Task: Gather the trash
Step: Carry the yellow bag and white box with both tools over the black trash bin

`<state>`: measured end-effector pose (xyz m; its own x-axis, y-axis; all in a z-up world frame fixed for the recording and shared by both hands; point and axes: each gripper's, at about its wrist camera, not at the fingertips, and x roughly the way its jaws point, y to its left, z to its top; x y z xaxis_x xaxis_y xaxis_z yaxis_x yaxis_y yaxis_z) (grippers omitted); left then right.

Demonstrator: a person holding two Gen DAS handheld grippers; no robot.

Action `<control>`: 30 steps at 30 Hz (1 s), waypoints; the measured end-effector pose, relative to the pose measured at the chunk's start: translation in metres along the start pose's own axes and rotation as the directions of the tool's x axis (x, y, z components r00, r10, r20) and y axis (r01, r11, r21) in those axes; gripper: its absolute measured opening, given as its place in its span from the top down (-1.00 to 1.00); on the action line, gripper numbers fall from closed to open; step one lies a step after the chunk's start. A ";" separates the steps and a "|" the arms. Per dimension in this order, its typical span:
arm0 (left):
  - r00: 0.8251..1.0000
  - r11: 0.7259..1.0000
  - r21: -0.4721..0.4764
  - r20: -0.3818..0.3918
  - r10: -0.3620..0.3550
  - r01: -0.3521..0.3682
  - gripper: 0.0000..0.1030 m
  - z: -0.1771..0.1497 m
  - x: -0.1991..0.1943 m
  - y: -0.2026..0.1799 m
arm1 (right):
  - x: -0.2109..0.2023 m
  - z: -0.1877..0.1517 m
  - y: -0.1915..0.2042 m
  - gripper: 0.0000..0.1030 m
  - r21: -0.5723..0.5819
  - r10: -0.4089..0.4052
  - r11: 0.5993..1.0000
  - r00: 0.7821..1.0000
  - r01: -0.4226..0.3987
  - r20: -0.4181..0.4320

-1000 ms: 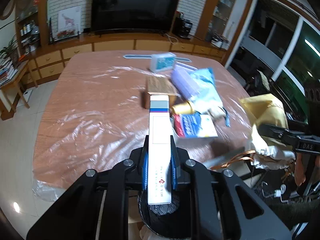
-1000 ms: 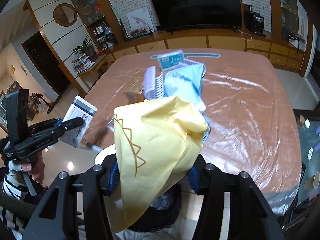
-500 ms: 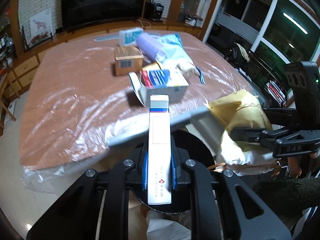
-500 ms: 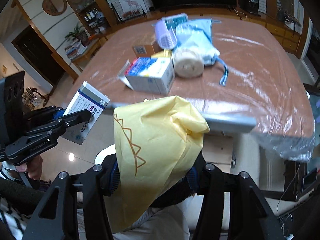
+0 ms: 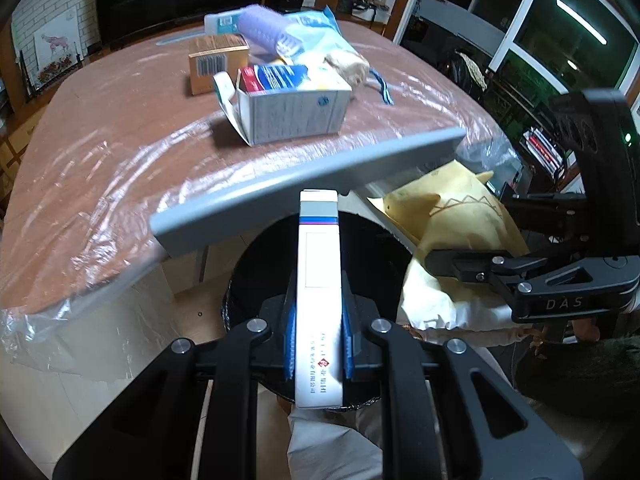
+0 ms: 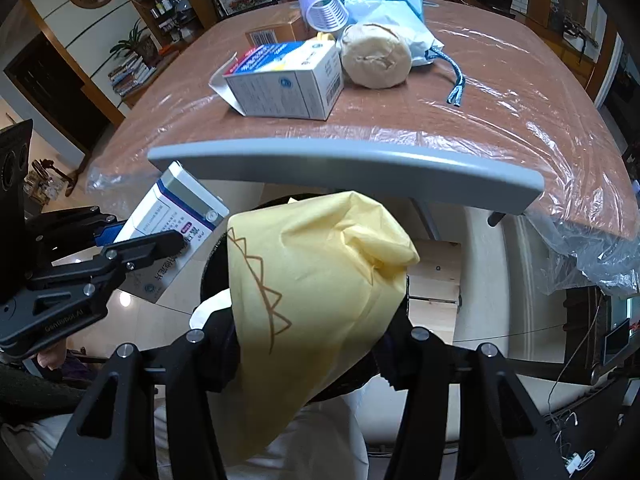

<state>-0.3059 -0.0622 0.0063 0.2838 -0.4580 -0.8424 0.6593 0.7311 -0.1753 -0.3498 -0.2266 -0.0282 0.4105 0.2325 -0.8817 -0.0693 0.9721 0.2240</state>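
My left gripper (image 5: 318,344) is shut on a long white carton (image 5: 319,292) with a blue stripe, held over the black trash bin (image 5: 256,264) below the table edge. It also shows in the right wrist view (image 6: 172,232). My right gripper (image 6: 308,344) is shut on a crumpled yellow paper bag (image 6: 316,276), also over the bin (image 6: 212,264). In the left wrist view the bag (image 5: 452,216) sits just right of the carton. On the table lie an open white-and-blue box (image 6: 284,80), a brown box (image 5: 216,60), a beige roll (image 6: 376,60), a purple roller (image 6: 322,8) and a pale blue packet (image 6: 392,4).
The table (image 6: 500,92) is covered in clear plastic film that hangs over its edge. A grey chair-back rail (image 6: 344,164) crosses between the table and the bin. A blue cord (image 6: 454,80) lies by the roll. A wooden stool (image 6: 436,272) stands under the table.
Both grippers have dropped and pulled back from the table, bringing the carton and the yellow bag down over the black bin. The table's items now look farther up.
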 end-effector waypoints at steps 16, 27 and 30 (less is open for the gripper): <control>0.997 0.999 0.029 -0.081 0.020 -0.017 0.63 -0.010 0.035 0.003 | 0.037 -0.001 -0.005 -0.02 -0.017 -0.043 0.999 0.997 0.043 -0.058; 0.992 0.998 0.041 -0.117 0.043 -0.038 0.63 -0.013 0.060 -0.003 | 0.054 -0.005 -0.015 -0.02 -0.021 -0.068 0.998 0.993 0.066 -0.100; 0.990 0.998 0.043 -0.129 0.048 -0.043 0.63 -0.014 0.066 -0.002 | 0.058 -0.005 -0.013 -0.02 -0.026 -0.074 0.997 0.992 0.072 -0.106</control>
<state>-0.2980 -0.0868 -0.0560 0.2229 -0.3531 -0.9087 0.6761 0.7275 -0.1168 -0.3293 -0.2261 -0.0841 0.3155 0.1617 -0.9351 -0.0634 0.9868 0.1492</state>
